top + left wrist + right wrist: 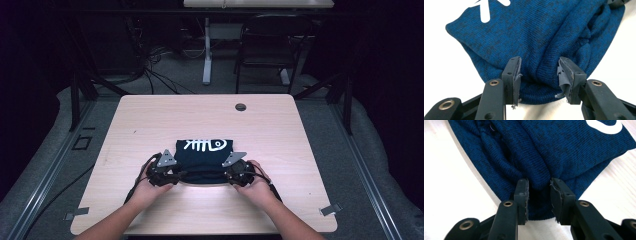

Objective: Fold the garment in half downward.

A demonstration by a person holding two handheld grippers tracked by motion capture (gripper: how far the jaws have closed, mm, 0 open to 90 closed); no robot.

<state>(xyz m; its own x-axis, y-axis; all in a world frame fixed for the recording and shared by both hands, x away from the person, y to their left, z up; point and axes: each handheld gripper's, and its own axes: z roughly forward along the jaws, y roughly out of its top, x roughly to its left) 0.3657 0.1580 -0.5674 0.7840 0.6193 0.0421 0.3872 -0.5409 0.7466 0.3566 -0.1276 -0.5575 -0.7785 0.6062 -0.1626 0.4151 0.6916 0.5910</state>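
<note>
A dark blue knitted garment (205,155), folded into a small square with a white fish-bone print on top, lies on the light wooden table (150,120) near its front. My left gripper (181,175) is at its near left corner. In the left gripper view the jaws (539,70) stand wide with a thick fold of the blue knit (536,32) loose between them. My right gripper (227,176) is at the near right corner. There its jaws (539,188) stand narrower and pinch a bulging fold of the garment (549,147).
A round cable hole (240,107) sits near the table's far edge. Beyond the table stand a black chair (270,45) and a desk leg (206,60), with cables on the floor. Metal rails run along both sides of the table.
</note>
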